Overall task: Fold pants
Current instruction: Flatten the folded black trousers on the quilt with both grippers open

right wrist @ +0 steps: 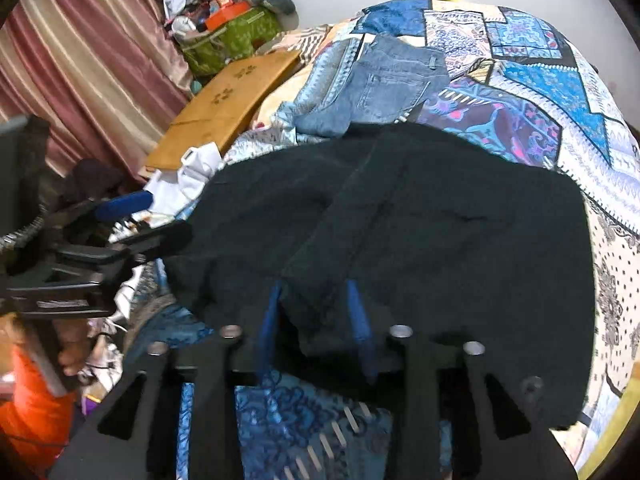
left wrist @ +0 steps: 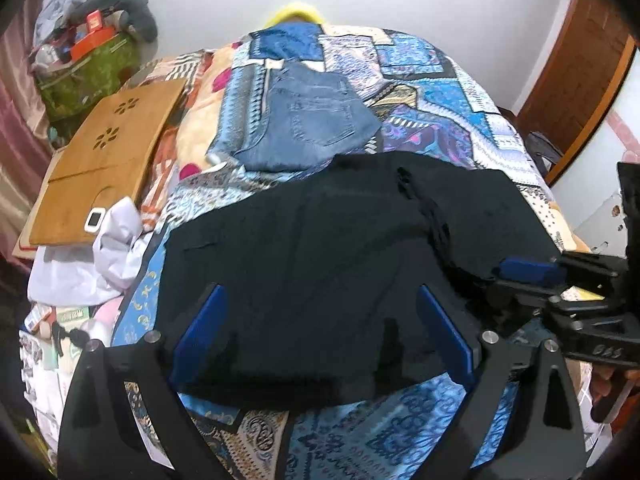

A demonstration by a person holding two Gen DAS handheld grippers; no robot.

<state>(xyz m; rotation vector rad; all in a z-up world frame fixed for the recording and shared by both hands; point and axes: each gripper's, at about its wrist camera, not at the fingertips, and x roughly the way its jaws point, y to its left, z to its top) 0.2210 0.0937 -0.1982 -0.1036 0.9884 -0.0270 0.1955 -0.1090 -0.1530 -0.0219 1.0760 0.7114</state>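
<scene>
Black pants (left wrist: pixel 320 220) lie spread across the near part of the bed, in folded layers. My left gripper (left wrist: pixel 320 287) stands wide open over their near edge, one blue pad on each side of the cloth and neither touching it. In the right wrist view the pants (right wrist: pixel 440 220) fill the middle. My right gripper (right wrist: pixel 313 283) is open, and a raised fold of black cloth lies loose between its blue pads. The right gripper (left wrist: pixel 516 284) also shows at the pants' right edge, and the left gripper (right wrist: pixel 168 216) at their left edge.
Folded blue jeans (left wrist: pixel 316 120) lie behind the black pants on the patchwork bedspread (left wrist: pixel 440 120). At the left are a wooden board (left wrist: pixel 104 160), crumpled white cloth (left wrist: pixel 116 248) and a green bag (left wrist: pixel 88 72) full of clutter. A wooden door (left wrist: pixel 580 80) stands at the right, and a striped curtain (right wrist: pixel 80 60) hangs at the left.
</scene>
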